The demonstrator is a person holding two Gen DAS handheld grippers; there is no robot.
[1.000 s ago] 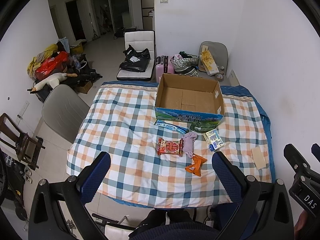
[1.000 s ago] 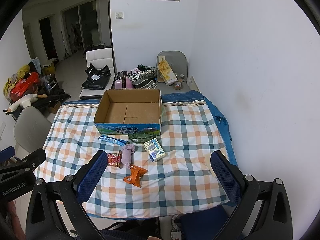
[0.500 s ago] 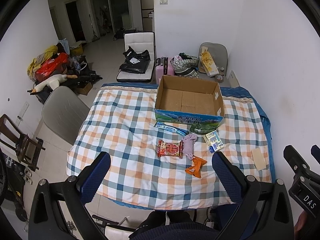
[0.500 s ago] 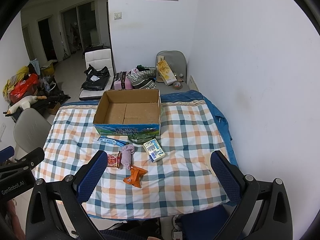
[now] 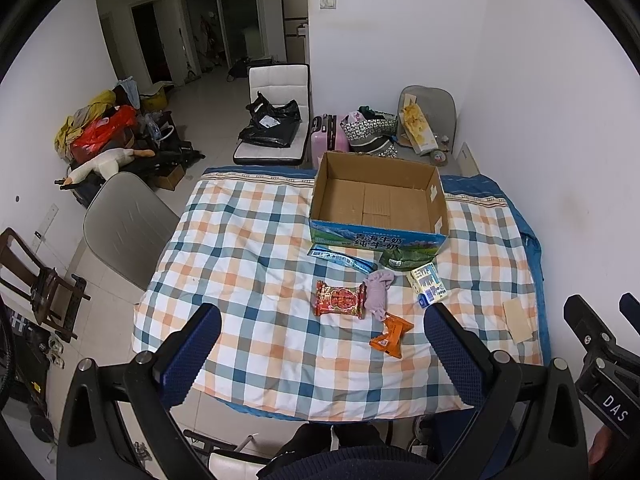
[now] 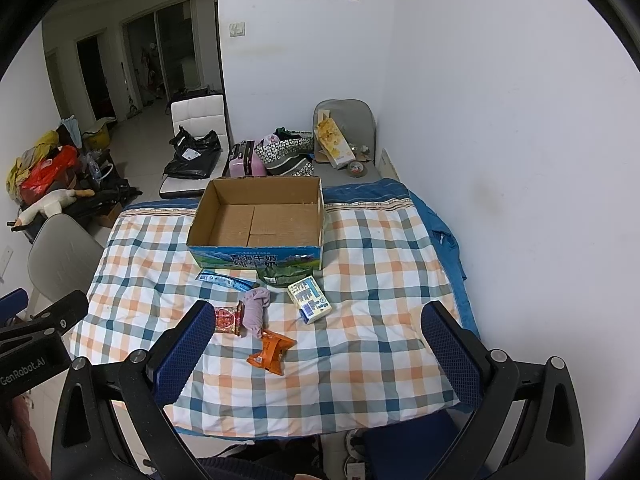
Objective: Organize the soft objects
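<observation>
You hold both sets of tongs, left (image 5: 320,344) and right (image 6: 316,344), wide open and empty above the checked-quilt desk (image 5: 256,248), apparently surveying before a first pick. The soft lilac cloth bundle (image 5: 378,292) lies among snack packets, near the empty cardboard box (image 5: 378,200) printed "纯牛奶", likely the destination.
</observation>
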